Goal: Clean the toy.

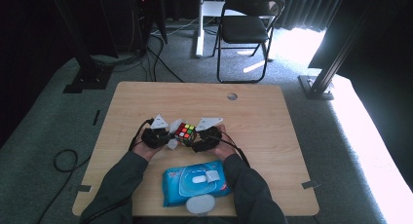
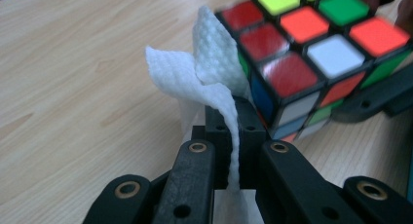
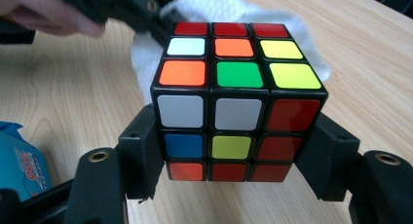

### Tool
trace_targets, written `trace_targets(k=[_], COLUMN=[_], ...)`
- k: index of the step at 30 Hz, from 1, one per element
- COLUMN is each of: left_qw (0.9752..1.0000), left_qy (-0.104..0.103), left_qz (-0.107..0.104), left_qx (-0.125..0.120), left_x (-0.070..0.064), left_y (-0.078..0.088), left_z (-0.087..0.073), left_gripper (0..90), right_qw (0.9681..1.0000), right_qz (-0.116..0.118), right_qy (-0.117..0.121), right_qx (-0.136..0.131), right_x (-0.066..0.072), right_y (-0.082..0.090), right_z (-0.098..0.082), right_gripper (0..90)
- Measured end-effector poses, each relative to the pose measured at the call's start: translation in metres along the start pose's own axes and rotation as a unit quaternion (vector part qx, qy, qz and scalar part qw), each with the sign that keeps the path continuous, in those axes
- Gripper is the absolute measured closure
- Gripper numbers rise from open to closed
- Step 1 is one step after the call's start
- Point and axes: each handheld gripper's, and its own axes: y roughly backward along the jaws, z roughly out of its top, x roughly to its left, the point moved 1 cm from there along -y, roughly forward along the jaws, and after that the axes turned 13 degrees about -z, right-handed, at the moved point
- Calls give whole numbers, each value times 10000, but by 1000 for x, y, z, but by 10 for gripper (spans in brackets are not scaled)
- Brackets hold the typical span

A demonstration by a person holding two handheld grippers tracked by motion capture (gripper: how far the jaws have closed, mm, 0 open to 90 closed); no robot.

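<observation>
One puzzle cube (image 1: 185, 132), one white wipe (image 2: 204, 83), one blue pack of wipes (image 1: 195, 184), two grippers, one folding chair (image 1: 246, 27), one surface (image 1: 263, 136).

Dark grey-green sleeves, black grippers with brass-ringed screw holes, grey triangular plates, black cables.

No lettering can be read; the blue wipes pack (image 1: 195, 183) print (red characters) is too blurred.
</observation>
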Motion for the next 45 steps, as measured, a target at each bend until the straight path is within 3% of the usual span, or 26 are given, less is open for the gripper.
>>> trace_targets(k=[7, 24, 32, 45], left_qw=[10000, 9993, 9996, 9995], left_qy=[-49, 32, 37, -25], left_qz=[-40, -21, -132, -326], left_qx=[51, -369, -238, -28], left_x=[-1, 4, 3, -2], left_y=[-1, 15, 8, 4], left_z=[0, 12, 8, -3], left_gripper=[876, 876, 876, 875], right_qw=[10000, 9997, 9995, 9996], right_qz=[39, 219, 288, 159], right_qy=[-49, 121, 106, -121], right_qx=[-31, 24, -123, -207], right_x=[-3, 6, 5, -5], right_y=[3, 0, 5, 10], right_z=[0, 0, 4, 4], right_gripper=[342, 342, 342, 342])
